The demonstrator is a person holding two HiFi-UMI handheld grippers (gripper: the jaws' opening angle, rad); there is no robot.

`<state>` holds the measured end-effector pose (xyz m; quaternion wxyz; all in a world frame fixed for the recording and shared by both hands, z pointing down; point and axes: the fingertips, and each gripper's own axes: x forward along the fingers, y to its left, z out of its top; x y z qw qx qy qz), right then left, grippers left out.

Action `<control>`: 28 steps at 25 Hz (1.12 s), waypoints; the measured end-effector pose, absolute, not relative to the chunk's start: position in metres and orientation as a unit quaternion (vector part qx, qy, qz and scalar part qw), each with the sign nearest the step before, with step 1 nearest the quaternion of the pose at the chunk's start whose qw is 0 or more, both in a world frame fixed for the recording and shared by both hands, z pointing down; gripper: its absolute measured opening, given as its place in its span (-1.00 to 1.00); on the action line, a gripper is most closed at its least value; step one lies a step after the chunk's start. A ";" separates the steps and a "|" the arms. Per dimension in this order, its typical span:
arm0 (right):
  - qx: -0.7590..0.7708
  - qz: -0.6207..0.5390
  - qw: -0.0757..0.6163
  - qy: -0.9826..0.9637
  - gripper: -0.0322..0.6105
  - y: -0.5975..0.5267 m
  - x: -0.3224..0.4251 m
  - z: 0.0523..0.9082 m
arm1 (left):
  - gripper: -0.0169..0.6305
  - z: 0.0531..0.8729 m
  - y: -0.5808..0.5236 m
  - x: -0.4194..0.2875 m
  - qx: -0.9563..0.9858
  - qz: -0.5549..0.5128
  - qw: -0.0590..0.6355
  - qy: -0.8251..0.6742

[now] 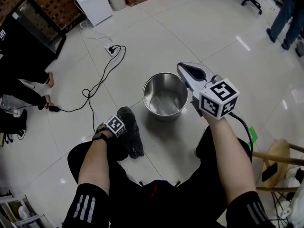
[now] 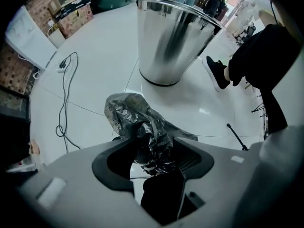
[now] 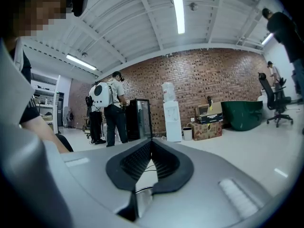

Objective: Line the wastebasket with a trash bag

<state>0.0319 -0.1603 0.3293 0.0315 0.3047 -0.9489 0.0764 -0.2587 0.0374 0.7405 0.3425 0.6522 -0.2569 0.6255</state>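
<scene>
The round steel wastebasket (image 1: 165, 96) stands upright on the white tiled floor, with no liner in it; in the left gripper view the wastebasket (image 2: 171, 37) rises just beyond the bag. A crumpled dark trash bag (image 1: 131, 134) lies on the floor to its left. My left gripper (image 1: 115, 126) points straight down onto the bag. In its own view the left gripper (image 2: 154, 151) has its jaws apart, with the bag (image 2: 137, 122) bunched between them. My right gripper (image 1: 184, 68) hovers level above the wastebasket's right rim. Its own view shows the right gripper (image 3: 151, 144) shut and holding nothing.
A black cable (image 1: 102, 80) runs from a power strip (image 1: 111, 49) across the floor at the left. A wooden stool (image 1: 278, 158) stands at the right. People stand at the left edge (image 1: 19, 91) and far right (image 1: 285, 13). My shoe (image 2: 218, 72) rests beside the wastebasket.
</scene>
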 end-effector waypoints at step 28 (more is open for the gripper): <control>0.299 0.074 0.023 -0.951 -0.88 -0.157 0.030 0.326 | -0.95 0.461 -0.126 -0.151 0.793 0.459 -0.036 -0.399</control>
